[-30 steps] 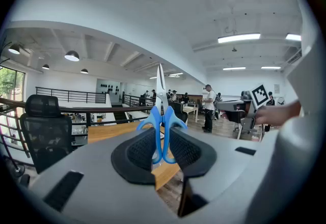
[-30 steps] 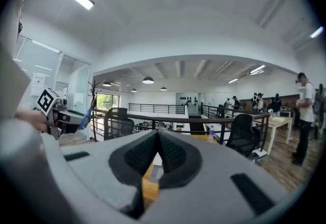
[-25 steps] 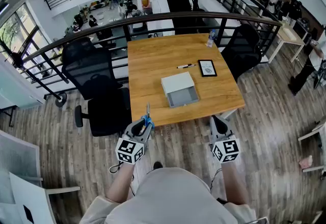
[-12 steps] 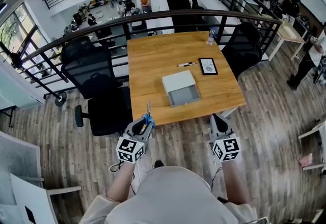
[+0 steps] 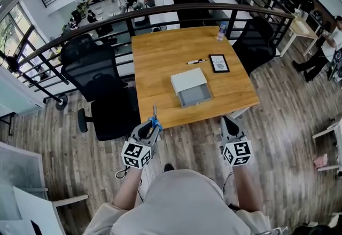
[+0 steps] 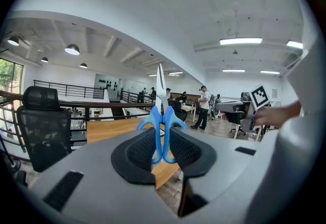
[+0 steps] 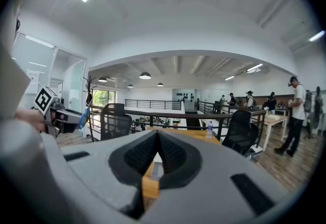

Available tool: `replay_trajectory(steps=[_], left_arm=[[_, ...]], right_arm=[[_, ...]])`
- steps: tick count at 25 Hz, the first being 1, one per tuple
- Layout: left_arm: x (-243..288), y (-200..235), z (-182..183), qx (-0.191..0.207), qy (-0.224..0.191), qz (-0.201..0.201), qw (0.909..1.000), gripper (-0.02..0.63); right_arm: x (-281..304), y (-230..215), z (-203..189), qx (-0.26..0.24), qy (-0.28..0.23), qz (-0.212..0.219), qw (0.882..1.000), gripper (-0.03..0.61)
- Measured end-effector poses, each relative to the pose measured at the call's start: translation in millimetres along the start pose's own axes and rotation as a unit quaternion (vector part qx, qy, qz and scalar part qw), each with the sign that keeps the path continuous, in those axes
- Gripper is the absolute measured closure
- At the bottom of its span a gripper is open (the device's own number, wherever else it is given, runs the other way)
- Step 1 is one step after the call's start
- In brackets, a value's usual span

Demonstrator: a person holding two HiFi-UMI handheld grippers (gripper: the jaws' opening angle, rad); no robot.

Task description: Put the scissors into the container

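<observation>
**Left tool [image 6: 162,137] closed on scissors [image 6: 162,116]; container [image 5: 190,88] yet to be reached**

Gripped at the blue handle loops between the left jaws, with the closed blades pointing up and forward. Carried in the air just short of the near edge of the worktop [image 5: 160,57], above the wooden floor [image 5: 278,122], well apart from the container. Flanked by the right tool [image 7: 156,152], with jaws together at the tips and nothing between them, level with it off the other near corner. Set near the middle of the worktop: a pale box, apparently with an open grey compartment on the near side and nothing visible inside. Beyond it, a pen [image 5: 196,61], a dark framed tablet [image 5: 218,63] and a small bottle [image 5: 221,30] at the far edge, with black office chairs [image 5: 91,68] on either side. Judged as pickup complete, delivery outstanding. Left to do: a reach forward over the worktop, a lowering of the blades into the open compartment, and a release. Worth watching: long blades catching the box wall on entry.
</observation>
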State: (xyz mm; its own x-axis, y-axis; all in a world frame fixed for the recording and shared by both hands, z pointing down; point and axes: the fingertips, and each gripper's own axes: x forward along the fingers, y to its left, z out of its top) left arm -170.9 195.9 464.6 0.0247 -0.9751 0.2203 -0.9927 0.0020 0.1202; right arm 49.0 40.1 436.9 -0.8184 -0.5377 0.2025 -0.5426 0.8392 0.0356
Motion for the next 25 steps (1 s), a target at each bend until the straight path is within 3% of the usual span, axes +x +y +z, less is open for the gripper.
replay_trajectory(steps=[13, 25], left_arm=[[-9, 38, -17, -0.001, 0.012, -0.039, 0.9992, 0.537], [-3, 44, -28, -0.012, 0.020, -0.044, 0.9988, 0.535]], right_arm=[[8, 38, -5, 0.001, 0.005, -0.030, 1.000, 0.575], [15, 40, -19, 0.008, 0.025, -0.034, 0.999, 0.575]])
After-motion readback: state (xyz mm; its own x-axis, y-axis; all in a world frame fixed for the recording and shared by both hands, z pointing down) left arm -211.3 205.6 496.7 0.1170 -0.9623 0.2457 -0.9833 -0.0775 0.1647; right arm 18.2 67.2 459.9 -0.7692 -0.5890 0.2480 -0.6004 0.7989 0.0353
